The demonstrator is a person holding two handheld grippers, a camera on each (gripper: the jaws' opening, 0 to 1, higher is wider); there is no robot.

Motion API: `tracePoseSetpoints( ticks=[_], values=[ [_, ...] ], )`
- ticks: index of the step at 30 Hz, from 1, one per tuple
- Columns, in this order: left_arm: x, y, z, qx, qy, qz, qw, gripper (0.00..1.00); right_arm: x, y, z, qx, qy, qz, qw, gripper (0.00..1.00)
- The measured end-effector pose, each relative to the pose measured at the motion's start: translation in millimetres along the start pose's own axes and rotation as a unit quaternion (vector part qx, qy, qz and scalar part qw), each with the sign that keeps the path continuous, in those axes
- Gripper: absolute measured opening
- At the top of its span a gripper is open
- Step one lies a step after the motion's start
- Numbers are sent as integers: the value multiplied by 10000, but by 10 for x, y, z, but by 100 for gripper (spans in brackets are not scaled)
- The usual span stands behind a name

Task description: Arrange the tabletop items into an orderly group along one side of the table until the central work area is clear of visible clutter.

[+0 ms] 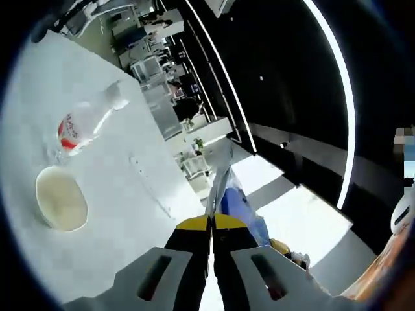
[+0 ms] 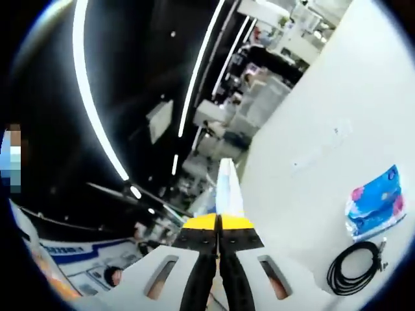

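My left gripper (image 1: pixel 211 221) is shut on the edge of a blue and white plastic packet (image 1: pixel 235 199) that sticks up past the yellow jaw tips. On the white table (image 1: pixel 130 194) to its left lie a clear bottle with a red label (image 1: pixel 85 123) and a cream round dish (image 1: pixel 61 199). My right gripper (image 2: pixel 218 221) is shut on a thin white and pale blue item (image 2: pixel 227 184), seen edge-on. To its right, on the table (image 2: pixel 337 84), lie a blue tissue pack (image 2: pixel 376 201) and a coiled black cable (image 2: pixel 355 265).
Both views are strongly rolled. Beyond the table edge (image 1: pixel 188 175) stands office furniture (image 1: pixel 155 65) under a dark ceiling with light strips (image 2: pixel 91 97). A faint seam line (image 1: pixel 149 184) crosses the tabletop.
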State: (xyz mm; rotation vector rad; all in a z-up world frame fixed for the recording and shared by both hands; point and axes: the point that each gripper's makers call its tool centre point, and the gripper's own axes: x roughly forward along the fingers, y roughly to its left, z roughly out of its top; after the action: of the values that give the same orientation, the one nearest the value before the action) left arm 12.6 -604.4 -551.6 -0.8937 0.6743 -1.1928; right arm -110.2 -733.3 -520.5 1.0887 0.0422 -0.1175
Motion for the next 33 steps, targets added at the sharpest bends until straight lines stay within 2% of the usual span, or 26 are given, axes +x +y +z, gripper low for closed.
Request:
tracePoseSetpoints(
  ticks=[4, 6, 13, 18, 22, 24, 30, 33],
  values=[
    [41, 25, -1, 484, 226, 243, 9983, 0, 48, -294, -46, -257, 26, -501, 9984, 0],
    [64, 49, -36, 694, 365, 375, 9962, 0, 74, -408, -78, -255, 48, -616, 9978, 0],
    [128, 158, -97, 879, 551, 648, 9925, 0, 141, -624, -142, -437, 191, -958, 9943, 0],
    [126, 312, -134, 762, 619, 818, 9918, 0, 167, -759, -167, -490, 277, -1118, 9921, 0],
    [139, 495, -222, 719, 713, 997, 9898, 0, 203, -978, -268, -502, 421, -1327, 9890, 0],
    [144, 599, -273, 717, 775, 1152, 9877, 0, 224, -1091, -316, -475, 489, -1462, 9869, 0],
    [210, 871, -444, 729, 993, 1495, 9811, 0, 297, -1354, -439, -862, 827, -1810, 9762, 0],
    [235, 1000, -496, 821, 1114, 1630, 9769, 0, 327, -1527, -496, -816, 913, -1984, 9724, 0]
  ],
)
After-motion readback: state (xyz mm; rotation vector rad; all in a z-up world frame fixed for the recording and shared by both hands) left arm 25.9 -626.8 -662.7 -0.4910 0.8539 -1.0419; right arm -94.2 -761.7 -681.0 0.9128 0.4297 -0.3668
